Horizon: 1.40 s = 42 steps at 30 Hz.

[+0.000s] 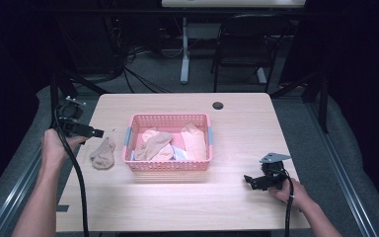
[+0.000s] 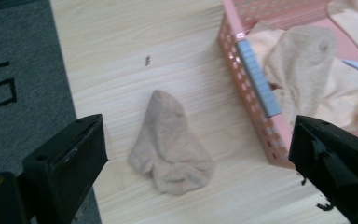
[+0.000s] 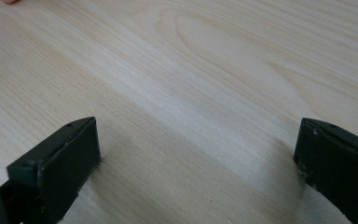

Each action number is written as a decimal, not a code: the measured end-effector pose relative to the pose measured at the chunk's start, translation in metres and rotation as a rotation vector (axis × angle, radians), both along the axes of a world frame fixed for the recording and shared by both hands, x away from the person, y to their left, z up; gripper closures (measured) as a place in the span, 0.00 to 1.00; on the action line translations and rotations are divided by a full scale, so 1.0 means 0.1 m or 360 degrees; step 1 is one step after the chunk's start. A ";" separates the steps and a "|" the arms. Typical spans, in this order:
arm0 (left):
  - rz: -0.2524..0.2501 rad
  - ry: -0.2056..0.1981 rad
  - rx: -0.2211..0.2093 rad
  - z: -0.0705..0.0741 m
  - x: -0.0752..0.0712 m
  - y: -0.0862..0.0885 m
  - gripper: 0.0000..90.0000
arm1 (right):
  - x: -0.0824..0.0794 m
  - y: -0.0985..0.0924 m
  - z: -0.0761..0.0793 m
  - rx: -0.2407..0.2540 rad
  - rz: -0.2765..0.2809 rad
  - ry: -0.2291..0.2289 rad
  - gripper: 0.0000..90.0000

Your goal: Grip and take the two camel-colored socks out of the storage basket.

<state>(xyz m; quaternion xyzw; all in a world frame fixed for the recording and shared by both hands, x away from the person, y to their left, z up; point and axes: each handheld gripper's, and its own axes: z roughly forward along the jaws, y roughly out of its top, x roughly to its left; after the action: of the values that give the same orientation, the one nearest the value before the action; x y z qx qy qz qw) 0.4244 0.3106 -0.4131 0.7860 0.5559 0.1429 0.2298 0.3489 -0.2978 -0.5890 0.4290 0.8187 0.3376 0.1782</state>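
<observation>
A beige sock [image 1: 103, 153] [image 2: 171, 142] lies crumpled on the wooden table, just left of a pink basket [image 1: 168, 119] [image 2: 254, 116] that holds several pale socks [image 1: 154, 145]. My left gripper [image 1: 97, 133] [image 2: 198, 172] hovers above the loose sock with its jaws wide apart and nothing between them. Near the table's front right, my right gripper [image 1: 248, 179] [image 3: 198, 172] rests low over bare wood, jaws wide apart and empty.
The table [image 1: 242, 133] has a round cable hole [image 1: 218, 105] at the back. Dark floor, cables and a black chair [image 1: 246, 44] lie beyond the far edge. Grey carpet [image 2: 23, 93] borders the table's left side.
</observation>
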 end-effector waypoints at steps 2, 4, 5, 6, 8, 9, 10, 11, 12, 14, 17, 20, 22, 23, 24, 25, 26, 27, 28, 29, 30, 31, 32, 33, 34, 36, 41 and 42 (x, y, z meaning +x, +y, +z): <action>-0.0043 0.0008 0.0010 0.04 0.02 -0.08 0.03 | 0.00 0.00 0.00 -0.0001 0.0003 0.0001 0.00; -0.0074 0.0008 0.0021 0.08 0.04 -0.17 0.01 | 0.00 0.00 0.00 -0.0002 0.0005 0.0002 0.00; -0.0090 0.0005 0.0025 0.10 0.06 -0.21 0.00 | 0.00 0.00 0.00 -0.0002 0.0007 0.0002 0.00; -0.0101 0.0000 0.0019 0.11 0.07 -0.26 0.00 | 0.00 0.00 0.00 0.0002 0.0006 0.0000 0.00; -0.0152 -0.0012 0.0025 0.12 0.10 -0.35 0.00 | 0.00 -0.01 0.00 0.0002 0.0011 0.0001 0.00; -0.0165 -0.0012 0.0028 0.11 0.12 -0.40 0.00 | 0.00 -0.01 0.00 0.0002 0.0012 0.0000 0.00; -0.0181 -0.0010 0.0033 0.11 0.14 -0.44 0.00 | 0.00 -0.01 0.00 0.0000 0.0011 0.0000 0.00; -0.0197 -0.0014 0.0031 0.10 0.15 -0.49 0.00 | 0.00 -0.01 0.00 0.0000 0.0013 0.0000 0.00; -0.0215 -0.0010 0.0032 0.10 0.17 -0.55 0.00 | 0.00 -0.01 0.00 0.0000 0.0014 0.0000 0.00; -0.0248 -0.0005 0.0041 0.08 0.19 -0.64 0.00 | 0.00 -0.01 0.00 -0.0001 0.0015 0.0000 0.00; -0.0296 0.0006 0.0050 0.04 0.23 -0.77 0.00 | 0.00 -0.01 0.00 0.0009 0.0013 -0.0004 0.00; -0.0335 0.0016 0.0046 0.01 0.27 -0.90 0.00 | 0.00 -0.01 0.00 0.0010 0.0016 -0.0002 0.00; -0.0367 0.0015 0.0047 -0.02 0.29 -0.97 0.01 | 0.00 -0.01 0.00 0.0011 0.0017 -0.0002 0.00; -0.0382 0.0021 0.0046 -0.04 0.31 -1.01 0.01 | 0.00 -0.01 0.00 0.0011 0.0015 -0.0003 0.00; -0.0393 0.0029 0.0043 -0.06 0.32 -1.05 0.01 | 0.00 -0.01 0.00 0.0010 0.0015 -0.0004 0.00; -0.0410 0.0036 0.0041 -0.08 0.33 -1.10 0.01 | 0.00 -0.01 0.00 0.0010 0.0017 -0.0003 0.00; -0.0424 0.0036 0.0046 -0.09 0.34 -1.12 0.02 | 0.00 -0.01 0.00 0.0012 0.0018 -0.0002 0.00; -0.0439 0.0033 0.0046 -0.10 0.34 -1.17 0.02 | 0.00 -0.01 0.00 0.0016 0.0019 -0.0002 0.00; -0.0453 0.0034 0.0041 -0.11 0.35 -1.20 0.03 | 0.00 -0.01 0.00 0.0010 0.0017 -0.0003 0.00; -0.0463 0.0039 0.0044 -0.13 0.36 -1.23 0.03 | 0.00 -0.01 0.00 0.0012 0.0018 -0.0002 0.00; -0.0471 0.0047 0.0047 -0.15 0.37 -1.26 0.03 | 0.00 -0.01 0.00 0.0011 0.0017 -0.0003 0.00; -0.0473 0.0055 0.0046 -0.18 0.39 -1.28 0.04 | 0.00 -0.01 0.00 0.0011 0.0017 -0.0003 0.00; -0.0480 0.0067 0.0050 -0.21 0.41 -1.30 0.04 | 0.00 -0.01 0.00 0.0012 0.0017 -0.0003 0.00; -0.0478 0.0080 0.0053 -0.26 0.43 -1.32 0.04 | 0.00 -0.01 0.00 0.0012 0.0018 -0.0002 0.00; -0.0477 0.0087 0.0055 -0.29 0.44 -1.34 0.05 | 0.00 -0.01 0.00 0.0011 0.0017 -0.0003 0.00; -0.0479 0.0107 0.0055 -0.37 0.48 -1.38 0.05 | 0.00 -0.01 0.00 0.0010 0.0017 -0.0003 0.00; -0.0496 0.0147 0.0060 -0.52 0.55 -1.48 0.10 | 0.00 -0.01 0.00 0.0011 0.0017 -0.0003 0.00; -0.0504 0.0160 0.0052 -0.55 0.56 -1.52 0.12 | 0.00 -0.01 0.00 0.0011 0.0017 -0.0003 0.00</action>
<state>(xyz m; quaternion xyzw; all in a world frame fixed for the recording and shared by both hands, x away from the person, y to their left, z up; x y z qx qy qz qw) 0.4800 0.1590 -0.4684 0.8735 0.4335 0.0744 0.2085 0.3484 -0.2987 -0.5894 0.4250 0.8195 0.3418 0.1757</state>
